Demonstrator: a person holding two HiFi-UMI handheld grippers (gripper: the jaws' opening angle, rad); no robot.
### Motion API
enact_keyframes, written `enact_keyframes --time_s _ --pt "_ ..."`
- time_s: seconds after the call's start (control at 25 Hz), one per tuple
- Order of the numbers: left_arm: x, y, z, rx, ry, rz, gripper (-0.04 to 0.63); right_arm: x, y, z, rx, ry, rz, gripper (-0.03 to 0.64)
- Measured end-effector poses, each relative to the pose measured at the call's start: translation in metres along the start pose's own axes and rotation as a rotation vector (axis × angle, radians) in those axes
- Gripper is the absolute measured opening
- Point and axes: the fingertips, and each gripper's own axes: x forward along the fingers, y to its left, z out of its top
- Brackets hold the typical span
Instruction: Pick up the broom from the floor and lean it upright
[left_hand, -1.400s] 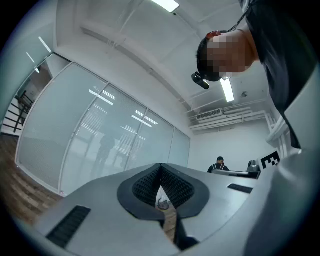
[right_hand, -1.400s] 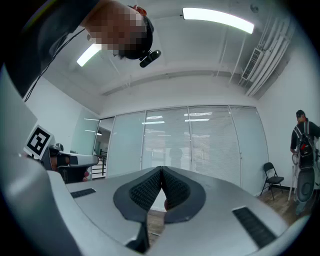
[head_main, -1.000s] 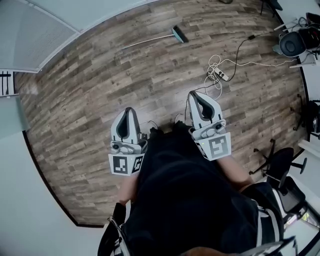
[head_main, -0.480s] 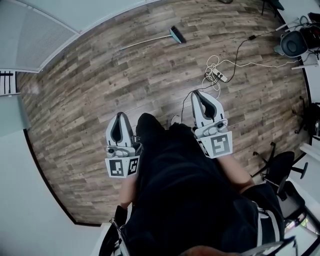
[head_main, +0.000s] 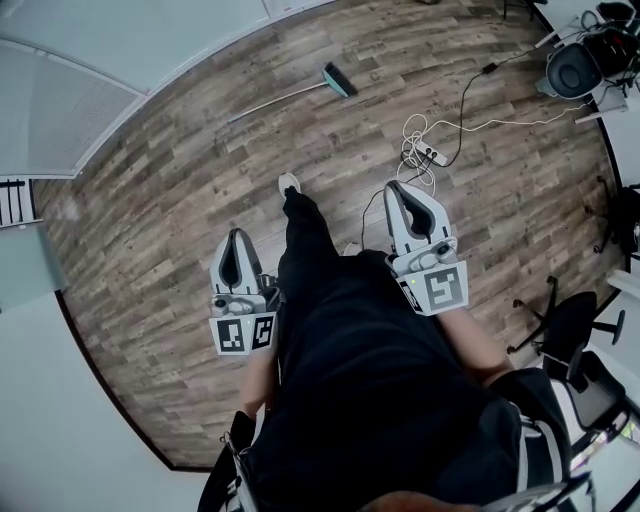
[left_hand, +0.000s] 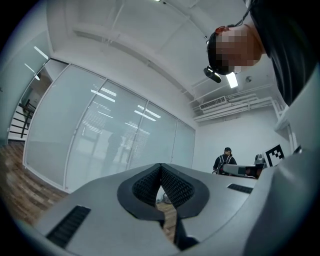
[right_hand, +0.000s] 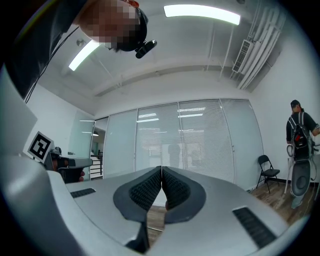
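Note:
The broom (head_main: 300, 90) lies flat on the wood floor far ahead, its teal head (head_main: 337, 80) to the right and its thin pale handle running left toward the glass wall. My left gripper (head_main: 234, 236) is held level at waist height, far short of the broom, jaws shut with nothing between them (left_hand: 161, 166). My right gripper (head_main: 400, 186) is likewise level and shut on nothing (right_hand: 161, 169). The person's leg and shoe (head_main: 289, 184) step forward between the two grippers.
A white power strip with tangled cables (head_main: 425, 150) lies on the floor just ahead of the right gripper. Office chairs (head_main: 565, 335) stand at the right. A glass partition wall (head_main: 150, 50) runs along the far left. A second person (right_hand: 300, 135) stands at the right of the room.
The person has stepped forward: a leg and shoe now show between the grippers, and the broom and power strip have shifted slightly in the head view. Both grippers stay shut.

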Motion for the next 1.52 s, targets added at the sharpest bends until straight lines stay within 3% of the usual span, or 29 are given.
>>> enact_keyframes --time_s 0.12,0.44,0.76,1.04,1.32,1.52 --pt "0.028 0.007 0.001 -0.017 -0.024 -0.034 0.018 0.02 -0.011 -0.001 -0.013 0.002 -0.024 0.018" --pt "0.114 0.064 -0.017 -0.056 0.005 -0.083 0.018 0.11 -0.037 -0.011 -0.002 -0.014 -0.067 0.018" --pt "0.198 0.174 -0.016 -0.038 0.115 -0.046 0.018 0.272 -0.037 -0.03 0.125 0.053 -0.04 0.02" --pt "0.288 0.265 -0.015 -0.092 0.114 -0.044 0.018 0.406 -0.03 -0.044 0.124 0.103 -0.018 0.02" --pt "0.33 0.309 -0.024 -0.139 0.114 -0.039 0.018 0.458 -0.042 -0.042 0.097 0.098 -0.103 0.018" --pt "0.336 0.321 -0.032 -0.168 0.114 -0.017 0.018 0.479 -0.033 -0.076 0.009 0.156 -0.018 0.02"
